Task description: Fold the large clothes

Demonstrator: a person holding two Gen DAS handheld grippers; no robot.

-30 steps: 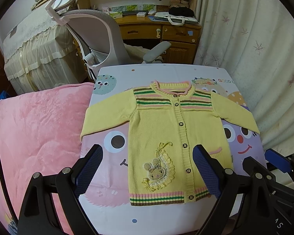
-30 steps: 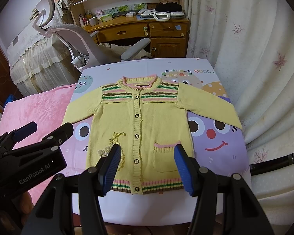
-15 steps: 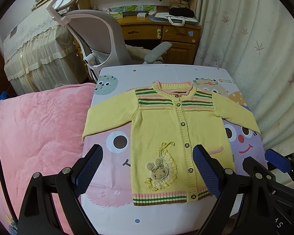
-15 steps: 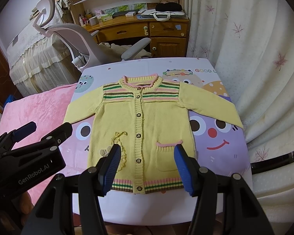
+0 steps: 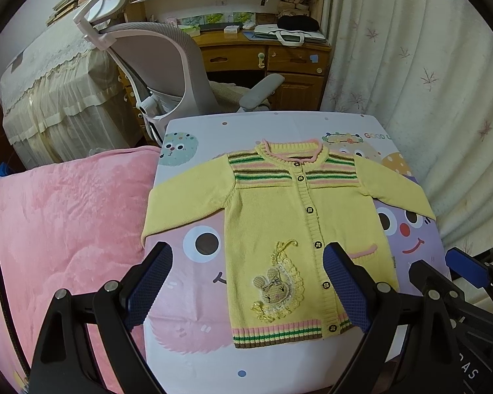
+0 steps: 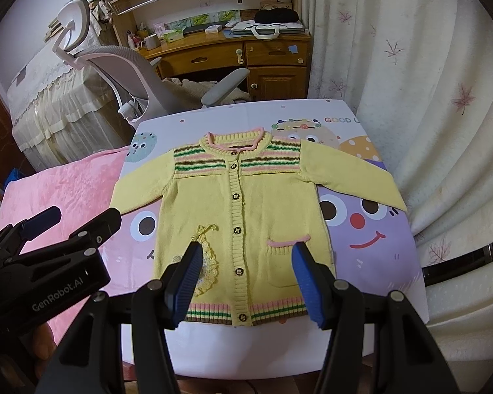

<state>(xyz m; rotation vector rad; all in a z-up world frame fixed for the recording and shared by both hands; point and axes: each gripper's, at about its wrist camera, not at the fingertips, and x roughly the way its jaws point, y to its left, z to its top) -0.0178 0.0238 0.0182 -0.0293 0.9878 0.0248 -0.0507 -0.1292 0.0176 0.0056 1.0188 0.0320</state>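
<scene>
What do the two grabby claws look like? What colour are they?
Both claws are black plastic with silver screws. The left claw has dark navy, bumpy pads. The right claw has brighter blue ribbed pads. White letters on the left claw's side read GenRobot.AI.

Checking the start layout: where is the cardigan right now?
In both wrist views the cardigan lies flat and buttoned on the cartoon-print table, sleeves spread, with the pink blanket to its left and the curtain to its right.
</scene>
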